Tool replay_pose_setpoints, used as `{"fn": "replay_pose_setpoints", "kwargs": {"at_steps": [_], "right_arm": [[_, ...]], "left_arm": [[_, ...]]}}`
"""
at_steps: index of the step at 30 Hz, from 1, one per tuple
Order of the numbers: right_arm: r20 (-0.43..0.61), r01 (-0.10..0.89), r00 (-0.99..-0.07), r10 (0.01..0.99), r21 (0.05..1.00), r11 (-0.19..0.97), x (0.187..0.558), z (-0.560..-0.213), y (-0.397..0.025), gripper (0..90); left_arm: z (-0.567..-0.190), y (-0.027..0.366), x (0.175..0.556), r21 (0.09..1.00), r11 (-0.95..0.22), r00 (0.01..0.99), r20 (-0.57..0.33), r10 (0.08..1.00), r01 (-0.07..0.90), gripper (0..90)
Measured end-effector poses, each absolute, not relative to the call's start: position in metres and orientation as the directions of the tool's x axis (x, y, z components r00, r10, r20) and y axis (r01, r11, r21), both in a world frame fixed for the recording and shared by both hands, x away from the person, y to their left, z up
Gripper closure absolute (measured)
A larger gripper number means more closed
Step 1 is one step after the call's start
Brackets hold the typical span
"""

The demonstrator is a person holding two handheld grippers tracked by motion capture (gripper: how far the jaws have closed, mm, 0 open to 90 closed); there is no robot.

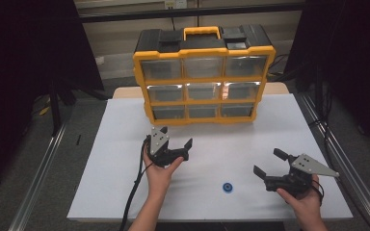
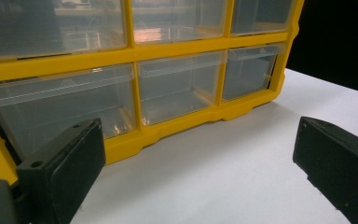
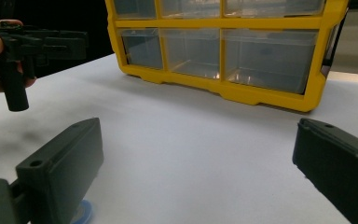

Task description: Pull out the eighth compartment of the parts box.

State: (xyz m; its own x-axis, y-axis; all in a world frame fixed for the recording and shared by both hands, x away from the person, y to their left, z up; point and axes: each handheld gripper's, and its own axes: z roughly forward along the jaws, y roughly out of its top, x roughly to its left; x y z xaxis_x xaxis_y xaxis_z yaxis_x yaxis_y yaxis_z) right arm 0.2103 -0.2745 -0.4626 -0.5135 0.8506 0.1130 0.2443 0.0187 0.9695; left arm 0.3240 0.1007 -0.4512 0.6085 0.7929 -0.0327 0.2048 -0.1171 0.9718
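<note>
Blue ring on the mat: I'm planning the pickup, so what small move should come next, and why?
Probably ease the right gripper left and down over the blue ring. Its jaws stand open, hold nothing, and the ring lies loose on the white mat close by.

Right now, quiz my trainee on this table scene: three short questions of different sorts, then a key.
1. True or false: the left gripper holds a drawer.
2. The small blue ring lies nearer which gripper: A left, B right?
3. How many clear drawers does the yellow organizer have in front?

Key: 1 false, its jaws stand open and empty. 2 B. 3 nine, three rows of three.
</note>
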Motion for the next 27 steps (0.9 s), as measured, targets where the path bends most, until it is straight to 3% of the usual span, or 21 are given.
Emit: {"fn": "replay_pose_setpoints", "kwargs": {"at_steps": [27], "right_arm": [[0.113, 0.246, -0.522, 0.845, 0.969, 0.022, 0.210, -0.462, -0.274, 1.6]], "left_arm": [[-0.455, 0.076, 0.343, 0.972, -0.087, 0.570, -0.054, 0.820, 0.218, 3.4]]}}
